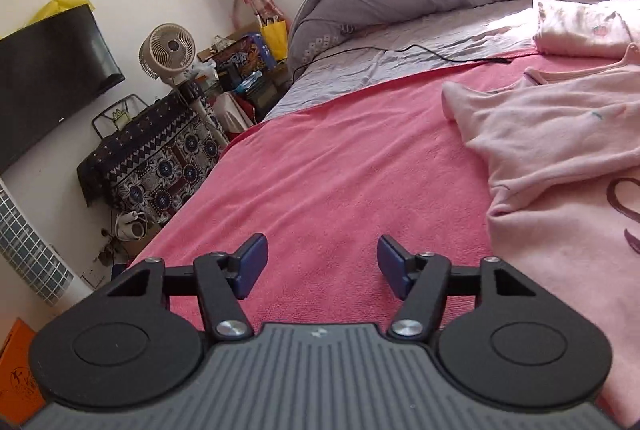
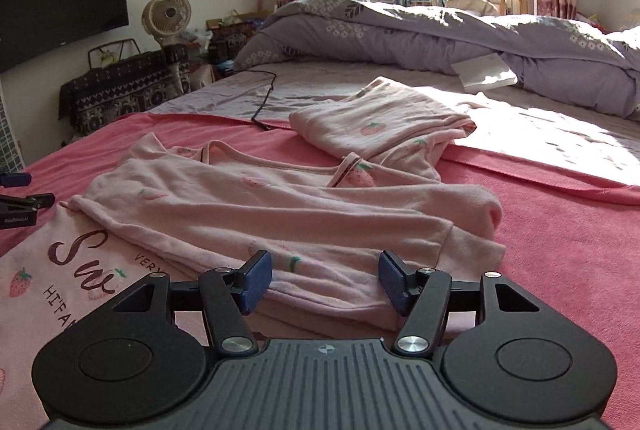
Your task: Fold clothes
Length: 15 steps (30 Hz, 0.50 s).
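- Lying across the pink blanket (image 2: 560,230) on the bed, the pink shirt (image 2: 280,214) runs sideways, one sleeve folded over
- right gripper (image 2: 325,280) nearer, jaws wide, empty above its hem
- left gripper (image 1: 322,266) wide, shirt off right

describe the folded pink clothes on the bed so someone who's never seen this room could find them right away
Start at the bed's pink blanket and follow it to its far edge, toward the purple duvet. There lies the folded garment, beyond the spread-out pink top. Unlike the top, it is a compact folded bundle and bears no lettering.
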Available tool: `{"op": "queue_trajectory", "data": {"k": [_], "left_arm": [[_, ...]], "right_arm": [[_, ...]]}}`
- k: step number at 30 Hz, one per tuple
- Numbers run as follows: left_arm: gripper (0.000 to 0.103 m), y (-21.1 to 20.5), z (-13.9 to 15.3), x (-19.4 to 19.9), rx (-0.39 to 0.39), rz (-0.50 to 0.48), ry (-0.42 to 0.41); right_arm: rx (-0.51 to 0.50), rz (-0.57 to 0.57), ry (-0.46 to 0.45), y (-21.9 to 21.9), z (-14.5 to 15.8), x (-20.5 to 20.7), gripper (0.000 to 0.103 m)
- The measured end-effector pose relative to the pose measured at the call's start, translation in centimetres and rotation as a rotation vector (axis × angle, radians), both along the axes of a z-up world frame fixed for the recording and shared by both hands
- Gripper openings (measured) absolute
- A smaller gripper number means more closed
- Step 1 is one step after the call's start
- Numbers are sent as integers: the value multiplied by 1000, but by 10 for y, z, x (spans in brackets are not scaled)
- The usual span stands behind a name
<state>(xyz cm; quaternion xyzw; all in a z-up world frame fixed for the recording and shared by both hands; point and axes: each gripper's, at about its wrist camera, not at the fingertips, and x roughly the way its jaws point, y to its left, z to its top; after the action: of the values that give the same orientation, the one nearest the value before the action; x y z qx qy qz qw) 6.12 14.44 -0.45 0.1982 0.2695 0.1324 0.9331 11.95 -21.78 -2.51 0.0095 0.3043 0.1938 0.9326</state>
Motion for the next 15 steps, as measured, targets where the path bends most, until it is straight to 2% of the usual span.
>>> {"op": "queue_trajectory", "data": {"k": [3, 6, 10, 13, 14, 15], "left_arm": [[71, -24, 15, -4, -23, -142, -30], [72, -49, 9, 2, -36, -288, 33], [74, -73, -23, 25, 106, -274, 98], [74, -74, -27, 32, 165, -203, 49], [76, -72, -29, 34, 214, -147, 21], [80, -66, -31, 36, 218, -124, 14]], "right_arm": [[41, 2, 28, -4, -6, 1, 63], [44, 4, 28, -3, -6, -1, 65], [41, 8, 26, -2, -6, -2, 68], [53, 9, 27, -5, -6, -2, 68], [58, 8, 27, -6, -6, -2, 68], [63, 7, 27, -7, -6, -2, 68]]}}
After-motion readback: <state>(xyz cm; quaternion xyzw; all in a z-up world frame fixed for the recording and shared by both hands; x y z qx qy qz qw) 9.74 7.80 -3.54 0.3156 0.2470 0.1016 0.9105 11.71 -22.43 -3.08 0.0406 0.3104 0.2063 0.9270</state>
